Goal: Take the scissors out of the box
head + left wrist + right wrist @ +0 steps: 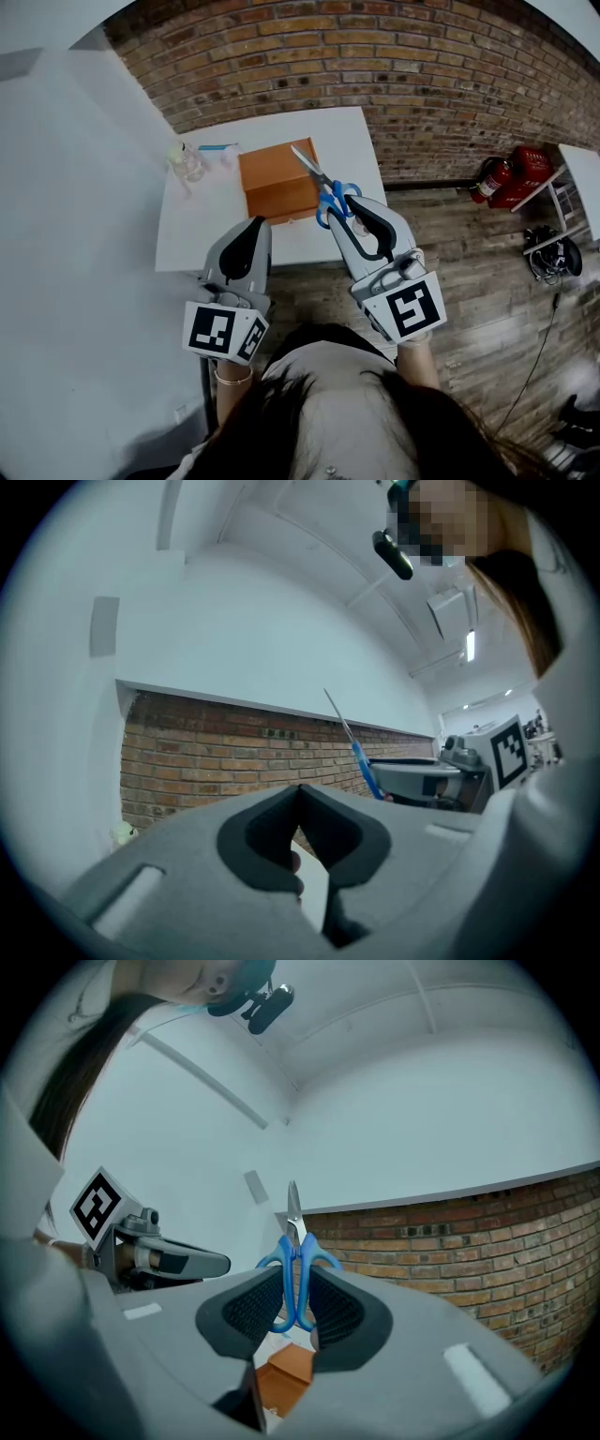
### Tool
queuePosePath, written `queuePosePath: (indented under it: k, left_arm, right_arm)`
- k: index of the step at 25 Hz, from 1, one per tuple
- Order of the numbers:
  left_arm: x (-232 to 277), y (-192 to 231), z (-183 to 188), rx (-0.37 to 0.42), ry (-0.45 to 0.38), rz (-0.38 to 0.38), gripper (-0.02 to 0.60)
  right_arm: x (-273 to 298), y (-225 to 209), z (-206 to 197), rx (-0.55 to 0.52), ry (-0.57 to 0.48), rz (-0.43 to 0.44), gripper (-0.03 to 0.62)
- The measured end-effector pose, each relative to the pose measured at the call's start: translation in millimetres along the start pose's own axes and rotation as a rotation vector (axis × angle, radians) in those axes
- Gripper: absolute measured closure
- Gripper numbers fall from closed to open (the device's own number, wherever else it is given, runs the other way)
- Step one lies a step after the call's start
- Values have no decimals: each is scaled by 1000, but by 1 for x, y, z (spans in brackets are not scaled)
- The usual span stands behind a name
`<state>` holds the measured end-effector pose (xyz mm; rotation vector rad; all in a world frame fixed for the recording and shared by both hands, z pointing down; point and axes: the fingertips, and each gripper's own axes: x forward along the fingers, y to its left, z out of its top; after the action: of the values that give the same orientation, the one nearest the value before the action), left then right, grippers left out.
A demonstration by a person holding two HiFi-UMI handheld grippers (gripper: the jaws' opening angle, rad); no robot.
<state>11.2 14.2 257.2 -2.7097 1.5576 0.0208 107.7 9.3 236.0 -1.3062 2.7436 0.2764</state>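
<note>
A pair of scissors (323, 187) with blue handles and closed steel blades hangs in the air above the near right corner of the orange-brown box (277, 178) on the white table (347, 141). My right gripper (345, 208) is shut on the blue handles, with the blades pointing away and up. In the right gripper view the scissors (296, 1260) stand upright between the ribbed pads, and the box (286, 1372) lies below. My left gripper (255, 225) hovers at the table's near edge, left of the box. Its jaws (300, 791) meet at the tips with nothing between them. The scissors (361, 757) show off to its right.
Small clear items (187, 161) and a blue object (217, 147) lie at the table's far left. A brick wall (422, 75) rises behind the table. Red fire extinguishers (506, 178) and cables (553, 255) sit on the floor to the right.
</note>
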Motion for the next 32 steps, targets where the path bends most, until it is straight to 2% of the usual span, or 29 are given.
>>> queuePosePath:
  k: [16,32]
  left_arm:
    - [-3,43,-13,-26,9,-41,581]
    - [-2,56,-10,-54,-16,-48,581]
  right_arm:
    - [32,23,-17,-5,46,-36,496]
    - [37,30,-14,-23,70,-41,496]
